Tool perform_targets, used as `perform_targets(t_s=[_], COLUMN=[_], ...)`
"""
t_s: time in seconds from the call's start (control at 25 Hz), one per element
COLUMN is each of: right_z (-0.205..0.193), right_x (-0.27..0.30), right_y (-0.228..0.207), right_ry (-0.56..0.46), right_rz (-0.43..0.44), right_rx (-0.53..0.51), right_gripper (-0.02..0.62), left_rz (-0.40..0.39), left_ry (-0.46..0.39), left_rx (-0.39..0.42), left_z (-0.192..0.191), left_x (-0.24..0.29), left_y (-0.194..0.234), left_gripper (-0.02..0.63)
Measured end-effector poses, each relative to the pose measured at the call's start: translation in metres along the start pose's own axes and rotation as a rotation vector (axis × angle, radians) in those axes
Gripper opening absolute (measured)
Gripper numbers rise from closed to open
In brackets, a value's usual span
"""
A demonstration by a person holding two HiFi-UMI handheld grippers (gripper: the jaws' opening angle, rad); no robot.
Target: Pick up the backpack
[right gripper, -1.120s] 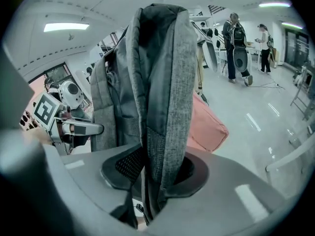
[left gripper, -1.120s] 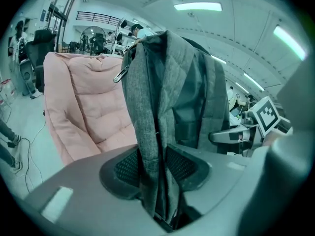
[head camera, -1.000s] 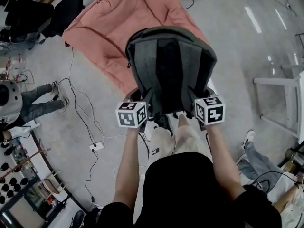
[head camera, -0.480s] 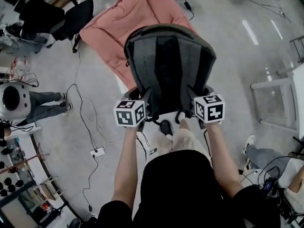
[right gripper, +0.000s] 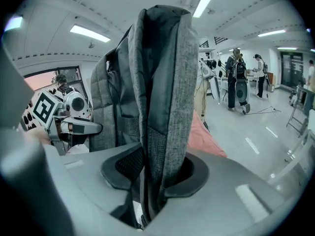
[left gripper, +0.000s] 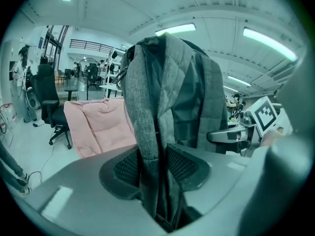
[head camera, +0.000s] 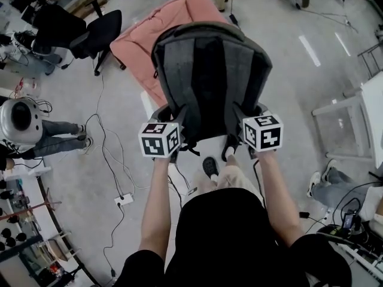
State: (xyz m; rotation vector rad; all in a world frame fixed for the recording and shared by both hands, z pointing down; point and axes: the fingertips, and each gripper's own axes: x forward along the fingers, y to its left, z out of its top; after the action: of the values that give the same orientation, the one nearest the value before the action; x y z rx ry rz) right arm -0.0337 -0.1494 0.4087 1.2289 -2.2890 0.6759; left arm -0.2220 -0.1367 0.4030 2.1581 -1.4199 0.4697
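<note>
A grey and black backpack (head camera: 209, 79) hangs in the air in front of me, held up between both grippers with its back panel toward me. My left gripper (head camera: 175, 137) is shut on the backpack's left strap (left gripper: 147, 146), the grey fabric pinched between its pads (left gripper: 129, 166). My right gripper (head camera: 244, 135) is shut on the right strap (right gripper: 165, 132), which runs up between its pads (right gripper: 129, 166). In each gripper view the backpack (left gripper: 172, 92) fills the centre and hides much of what lies behind it (right gripper: 157, 77).
A pink cushion (head camera: 161, 31) lies on the floor behind the backpack. A black office chair (head camera: 90, 31) stands at the left, cables (head camera: 111, 160) trail across the floor, a white frame (head camera: 353, 124) is at the right. People stand or sit around the edges.
Both grippers have risen with the backpack, which now hangs higher and farther from the pink cushion. The grips look unchanged.
</note>
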Motion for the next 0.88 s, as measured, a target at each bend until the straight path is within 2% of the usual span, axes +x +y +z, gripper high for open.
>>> perform_targets(t_s=[0.6,0.88], right_z=[0.038,0.064], right_x=[-0.045,-0.063], right_y=[0.026,0.025], right_ry=[-0.107,-0.154], right_rz=[-0.02,-0.018], right_rx=[-0.069,-0.096], right_gripper=[0.13,0.129], left_rz=[-0.003,-0.001], left_ry=[-0.108,-0.152], left_rx=[0.049,0.076], left_z=[0.038,0.067], left_x=[-0.046,-0.056], left_y=[-0.013,-0.023], left_gripper=[0.141,0.141])
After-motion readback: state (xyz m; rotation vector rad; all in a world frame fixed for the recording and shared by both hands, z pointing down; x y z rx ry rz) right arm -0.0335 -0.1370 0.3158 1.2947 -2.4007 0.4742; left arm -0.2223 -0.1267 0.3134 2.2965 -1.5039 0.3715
